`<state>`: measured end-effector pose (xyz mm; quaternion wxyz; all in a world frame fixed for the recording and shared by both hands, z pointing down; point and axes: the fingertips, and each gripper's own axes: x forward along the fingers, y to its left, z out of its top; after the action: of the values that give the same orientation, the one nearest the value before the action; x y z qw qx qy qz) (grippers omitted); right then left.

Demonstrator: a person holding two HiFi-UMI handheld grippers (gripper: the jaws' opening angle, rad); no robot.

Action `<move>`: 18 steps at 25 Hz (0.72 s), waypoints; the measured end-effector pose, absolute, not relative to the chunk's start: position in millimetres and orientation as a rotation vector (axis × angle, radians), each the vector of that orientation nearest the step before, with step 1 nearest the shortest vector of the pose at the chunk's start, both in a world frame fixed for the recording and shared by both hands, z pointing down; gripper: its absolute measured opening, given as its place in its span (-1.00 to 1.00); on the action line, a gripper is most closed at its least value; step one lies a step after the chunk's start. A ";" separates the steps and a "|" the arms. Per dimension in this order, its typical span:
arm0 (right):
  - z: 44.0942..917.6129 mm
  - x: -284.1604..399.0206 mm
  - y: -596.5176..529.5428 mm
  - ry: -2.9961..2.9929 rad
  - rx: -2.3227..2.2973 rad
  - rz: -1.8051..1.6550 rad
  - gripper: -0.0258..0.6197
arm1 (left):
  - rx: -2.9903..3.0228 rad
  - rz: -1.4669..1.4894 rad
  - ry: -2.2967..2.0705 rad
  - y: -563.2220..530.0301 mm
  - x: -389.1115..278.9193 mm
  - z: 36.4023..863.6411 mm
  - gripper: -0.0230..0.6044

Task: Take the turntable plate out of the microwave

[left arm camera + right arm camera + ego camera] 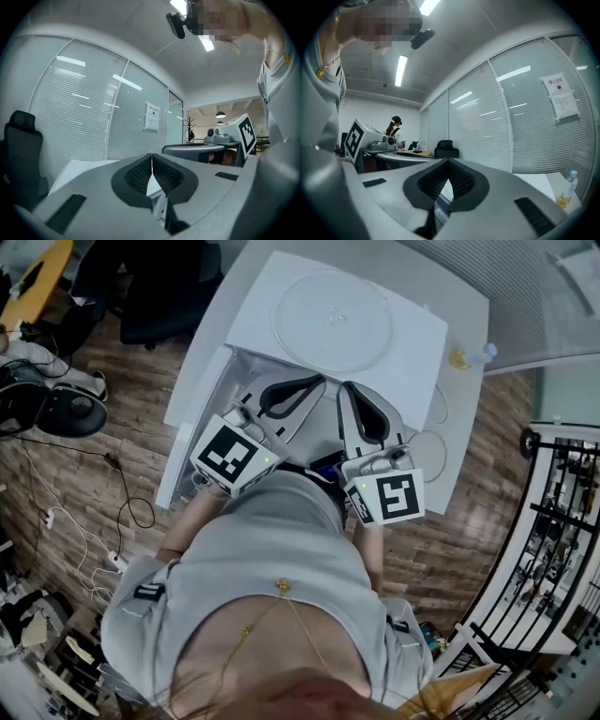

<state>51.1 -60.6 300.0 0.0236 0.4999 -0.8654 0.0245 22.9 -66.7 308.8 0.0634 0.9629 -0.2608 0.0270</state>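
The turntable plate (pixel 328 320) already lies on top of the microwave (pixel 417 343), so with the left claw (pixel 314 382) and right claw (pixel 350 390) both closed and empty, the task looks essentially done.

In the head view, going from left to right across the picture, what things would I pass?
From the left: black round base on the floor → left gripper → right gripper → bottle → black metal rack.
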 end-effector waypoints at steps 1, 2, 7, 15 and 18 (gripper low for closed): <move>300.0 51.3 -61.4 -2.677 1.548 0.076 -0.87 | 2.909 0.083 -0.788 -67.3 23.0 308.6 -0.83; 299.9 51.3 -62.3 -2.676 1.550 0.077 -0.87 | 2.910 0.083 -0.787 -68.0 23.0 308.4 -0.83; 302.0 51.1 -64.3 -2.672 1.547 0.079 -0.87 | 2.913 0.079 -0.778 -69.9 23.3 309.6 -0.83; 302.4 49.4 -68.4 -2.671 1.552 0.085 -0.87 | 2.905 0.068 -0.772 -75.9 20.5 309.2 -0.83; 303.1 49.9 -69.8 -2.666 1.557 0.084 -0.87 | 2.896 0.068 -0.764 -78.0 20.8 310.9 -0.83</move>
<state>49.9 -69.8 303.1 0.0267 0.5041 -0.8628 0.0273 20.8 -78.0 310.9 0.0729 0.9641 -0.2545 0.0227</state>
